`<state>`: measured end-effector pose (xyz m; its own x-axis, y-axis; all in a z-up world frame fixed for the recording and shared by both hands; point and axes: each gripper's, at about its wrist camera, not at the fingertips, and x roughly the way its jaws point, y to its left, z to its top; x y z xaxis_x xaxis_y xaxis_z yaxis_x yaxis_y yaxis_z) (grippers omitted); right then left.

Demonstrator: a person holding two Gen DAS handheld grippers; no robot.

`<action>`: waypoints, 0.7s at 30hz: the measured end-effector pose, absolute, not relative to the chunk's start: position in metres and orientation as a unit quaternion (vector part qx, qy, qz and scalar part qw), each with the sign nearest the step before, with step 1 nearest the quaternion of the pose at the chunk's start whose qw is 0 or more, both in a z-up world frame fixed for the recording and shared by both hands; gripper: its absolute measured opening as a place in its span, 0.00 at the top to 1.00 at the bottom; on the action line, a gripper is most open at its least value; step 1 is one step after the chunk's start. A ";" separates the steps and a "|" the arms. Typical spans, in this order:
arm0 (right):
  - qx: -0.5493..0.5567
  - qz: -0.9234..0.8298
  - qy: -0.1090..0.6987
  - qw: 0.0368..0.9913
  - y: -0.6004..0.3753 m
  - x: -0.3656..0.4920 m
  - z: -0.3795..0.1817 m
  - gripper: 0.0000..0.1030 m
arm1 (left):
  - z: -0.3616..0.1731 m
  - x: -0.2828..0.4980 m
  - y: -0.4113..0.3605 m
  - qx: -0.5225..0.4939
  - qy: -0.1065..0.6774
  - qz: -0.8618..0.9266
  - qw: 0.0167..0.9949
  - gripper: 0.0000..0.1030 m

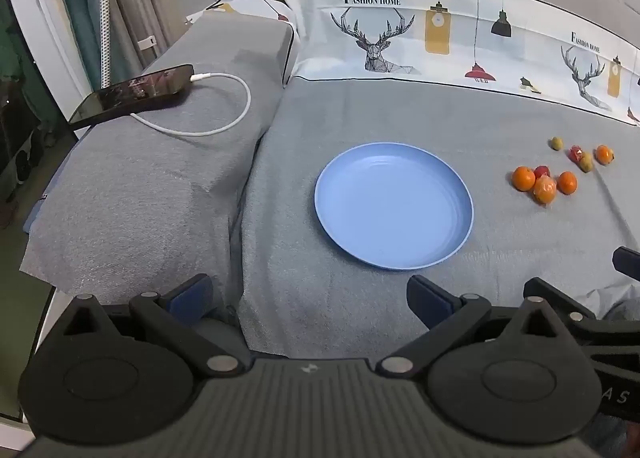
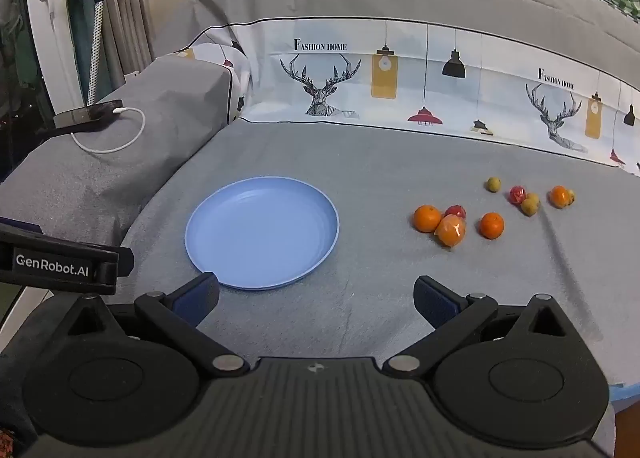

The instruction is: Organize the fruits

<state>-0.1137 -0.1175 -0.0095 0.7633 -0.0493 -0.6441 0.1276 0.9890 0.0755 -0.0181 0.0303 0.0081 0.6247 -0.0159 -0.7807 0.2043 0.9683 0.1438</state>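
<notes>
Blue plastic, that plate [image 2: 262, 232], and nothing on it yet; it sits flat on the grey bedspread [image 2: 360, 318] of the bed, towards the left as both cameras see it. Well apart from it, off to the right, the fruits lie loose on the cloth: an orange [image 2: 427, 218] touching a wrapped orange [image 2: 451, 232] with a small red fruit [image 2: 456, 211] tucked just behind them, another orange [image 2: 491, 225] just beside that group, and further back a scatter of little yellow-green fruits [image 2: 494, 184], a red one [image 2: 517, 194] and one more orange [image 2: 559, 196].

From where things stand, the job looks barely begun, and the sensible first move is to go for a fruit on the outside of the cluster, the lone orange say, so the jaws don't nudge its neighbours rolling across the soft cover. Come down with one finger on either side, close gently round the middle, and lift clear before swinging over to the plate; set it down low, since round fruit will run on a smooth dish. The wrapped one may slip in its film, so a squarer grip would suit it.

Right gripper [image 2: 316, 294] hangs over the bedspread near the plate's front edge, jaws spread wide, nothing between them. Left gripper [image 1: 308, 294] likewise gapes empty, short of the plate, touching nothing I can see
</notes>
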 end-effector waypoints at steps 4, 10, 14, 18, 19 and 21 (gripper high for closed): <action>0.062 -0.048 0.341 0.937 -0.123 -0.115 -0.012 0.01 | 0.006 -0.018 0.029 0.112 0.431 -0.063 0.893 0.00; 0.064 -0.047 0.341 0.937 -0.116 -0.113 -0.011 0.01 | 0.005 -0.019 0.028 0.115 0.433 -0.062 0.892 0.00; 0.062 -0.046 0.341 0.937 -0.118 -0.114 -0.011 0.01 | 0.005 -0.018 0.029 0.114 0.434 -0.061 0.892 0.00; 0.062 -0.045 0.342 0.937 -0.119 -0.114 -0.011 0.01 | 0.005 -0.018 0.028 0.115 0.435 -0.061 0.891 0.00; 0.062 -0.044 0.343 0.936 -0.120 -0.114 -0.011 0.01 | 0.005 -0.018 0.029 0.115 0.435 -0.061 0.891 0.00; 0.061 -0.045 0.343 0.936 -0.120 -0.114 -0.011 0.01 | 0.005 -0.018 0.029 0.115 0.435 -0.062 0.891 0.00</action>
